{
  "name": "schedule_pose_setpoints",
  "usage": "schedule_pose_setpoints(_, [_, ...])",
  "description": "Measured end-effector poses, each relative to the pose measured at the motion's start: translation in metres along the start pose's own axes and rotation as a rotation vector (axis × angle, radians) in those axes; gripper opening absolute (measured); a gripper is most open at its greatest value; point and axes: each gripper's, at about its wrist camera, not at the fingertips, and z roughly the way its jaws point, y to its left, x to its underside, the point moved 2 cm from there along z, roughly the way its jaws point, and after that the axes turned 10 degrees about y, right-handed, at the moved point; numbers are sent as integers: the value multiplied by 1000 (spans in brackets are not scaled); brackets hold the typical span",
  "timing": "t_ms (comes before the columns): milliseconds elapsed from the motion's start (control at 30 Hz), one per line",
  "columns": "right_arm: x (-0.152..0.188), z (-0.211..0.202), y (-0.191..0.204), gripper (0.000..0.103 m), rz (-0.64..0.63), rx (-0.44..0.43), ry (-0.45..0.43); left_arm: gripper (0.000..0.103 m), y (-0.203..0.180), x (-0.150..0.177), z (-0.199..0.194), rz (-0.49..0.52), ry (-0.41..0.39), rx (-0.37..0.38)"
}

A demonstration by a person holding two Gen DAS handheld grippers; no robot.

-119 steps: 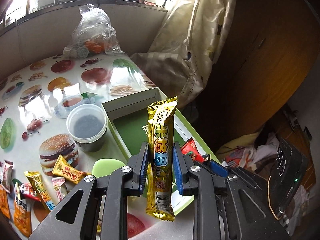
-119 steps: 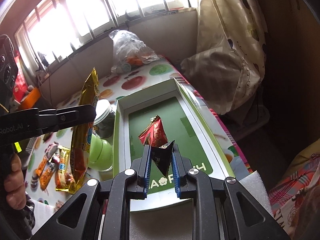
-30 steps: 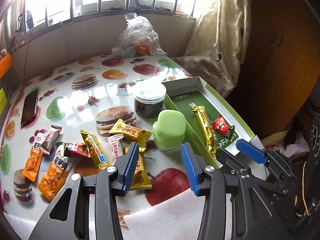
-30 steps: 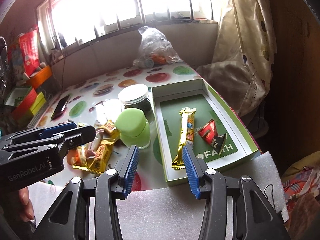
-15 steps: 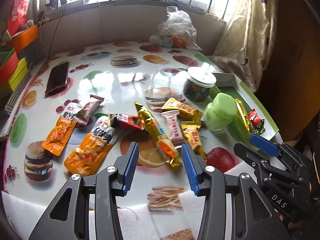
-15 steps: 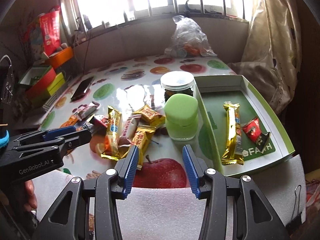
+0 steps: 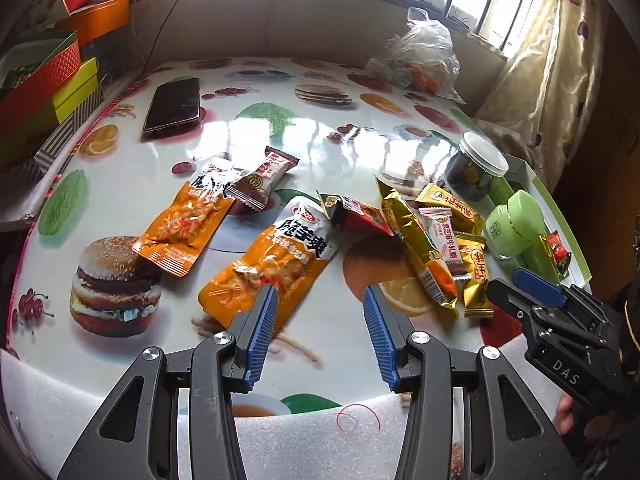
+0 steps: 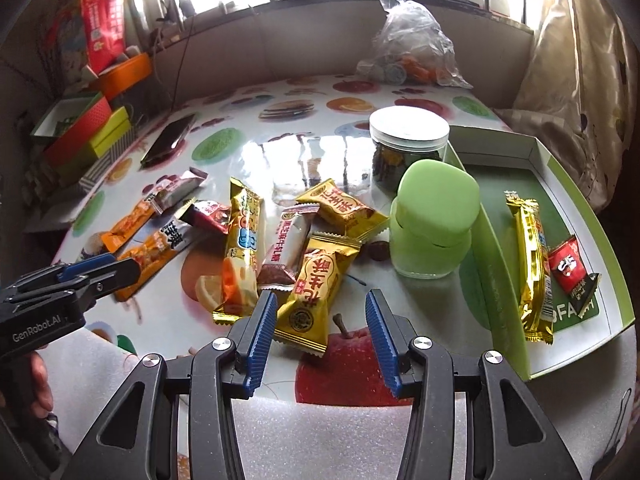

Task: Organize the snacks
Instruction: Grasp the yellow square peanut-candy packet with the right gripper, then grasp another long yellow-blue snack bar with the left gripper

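Several snack packets lie loose on the fruit-print table. My left gripper (image 7: pixel 318 320) is open and empty, just in front of a large orange packet (image 7: pixel 272 264); a second orange packet (image 7: pixel 184 228) lies to its left. My right gripper (image 8: pixel 320 328) is open and empty over a gold square packet (image 8: pixel 316 284). A gold bar (image 8: pixel 242 248) and a white bar (image 8: pixel 290 240) lie beside it. The green box lid (image 8: pixel 500 280) at the right holds a gold bar (image 8: pixel 532 264) and a red packet (image 8: pixel 568 266).
A green lidded jar (image 8: pixel 434 228) and a clear jar with a white lid (image 8: pixel 408 148) stand by the box lid. A phone (image 7: pixel 174 106) lies at the far left. A plastic bag (image 8: pixel 412 44) sits at the back. Coloured boxes (image 8: pixel 80 136) stand left. White foam lines the near edge.
Both grippers have swung left, away from the box lid and toward the loose packets. The gold bar and the dark packet that they held four seconds ago now lie in the lid.
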Motion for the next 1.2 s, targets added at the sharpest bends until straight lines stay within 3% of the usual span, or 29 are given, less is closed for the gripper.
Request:
schedule_pose_setpoints(267, [-10, 23, 6, 45, -13, 57, 45, 46, 7, -3, 5, -11, 12, 16])
schedule_pose_setpoints(333, [-12, 25, 5, 45, -4, 37, 49, 46, 7, -4, 5, -11, 13, 18])
schedule_pose_setpoints(433, [-11, 29, 5, 38, 2, 25, 65, 46, 7, -5, 6, -10, 17, 20])
schedule_pose_setpoints(500, [-9, 30, 6, 28, -3, 16, 69, 46, 6, -6, 7, -6, 20, 21])
schedule_pose_setpoints(700, [-5, 25, 5, 22, -8, -1, 57, 46, -3, -10, 9, 6, 24, 26])
schedule_pose_setpoints(1200, [4, -7, -7, 21, -10, -21, -10, 46, -45, -32, 22, 25, 51, 95])
